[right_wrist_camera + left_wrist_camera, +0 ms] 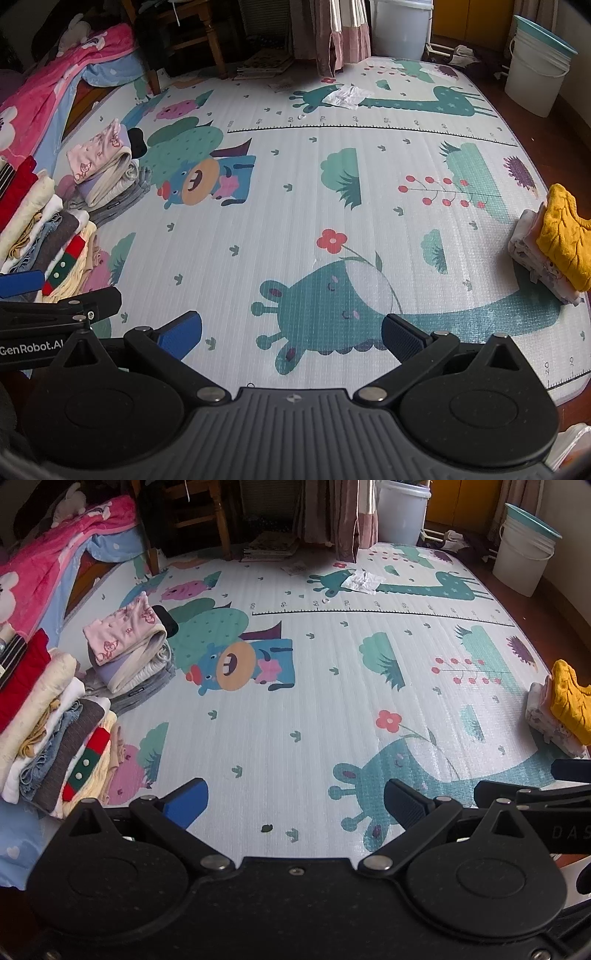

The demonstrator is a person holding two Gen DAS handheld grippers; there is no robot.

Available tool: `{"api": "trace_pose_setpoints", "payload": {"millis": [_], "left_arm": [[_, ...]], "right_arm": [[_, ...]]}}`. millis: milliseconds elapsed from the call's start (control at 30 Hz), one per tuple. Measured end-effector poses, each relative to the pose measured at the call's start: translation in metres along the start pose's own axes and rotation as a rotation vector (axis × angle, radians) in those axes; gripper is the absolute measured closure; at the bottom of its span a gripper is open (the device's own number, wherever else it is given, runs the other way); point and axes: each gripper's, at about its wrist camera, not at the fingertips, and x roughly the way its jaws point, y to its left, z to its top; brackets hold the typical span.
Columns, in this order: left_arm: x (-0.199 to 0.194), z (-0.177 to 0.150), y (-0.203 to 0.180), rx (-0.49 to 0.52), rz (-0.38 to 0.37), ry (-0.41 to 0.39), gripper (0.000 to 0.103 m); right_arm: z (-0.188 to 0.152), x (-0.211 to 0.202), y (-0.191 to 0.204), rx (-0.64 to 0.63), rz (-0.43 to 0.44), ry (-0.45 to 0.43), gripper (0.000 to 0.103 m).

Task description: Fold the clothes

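Both grippers, left gripper and right gripper, hover jaws apart above the play mat; folded clothes stacks flank left, a yellow garment right.

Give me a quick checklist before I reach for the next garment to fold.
1. Left gripper open, holding nothing: ok.
2. Right gripper open, holding nothing: ok.
3. Play mat centre free of clothes for spreading: ok.
4. Yellow garment on top of the small pile at the right, uncovered and reachable: ok.
5. Folded stacks at the left out of the working area: ok, though the tall one leans.
6. Which pile is unfolded: cannot tell.
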Motion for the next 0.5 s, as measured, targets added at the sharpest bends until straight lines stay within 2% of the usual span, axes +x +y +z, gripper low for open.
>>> {"api": "trace_pose_setpoints", "payload": {"millis": [500], "left_arm": [[0.0000, 0.0029, -0.0031, -0.002, 0.015, -0.003, 0.001]], "right_arm": [[0.0012, -0.0005, -0.0004, 0.007, 0.006, -0.008, 0.000]]}}
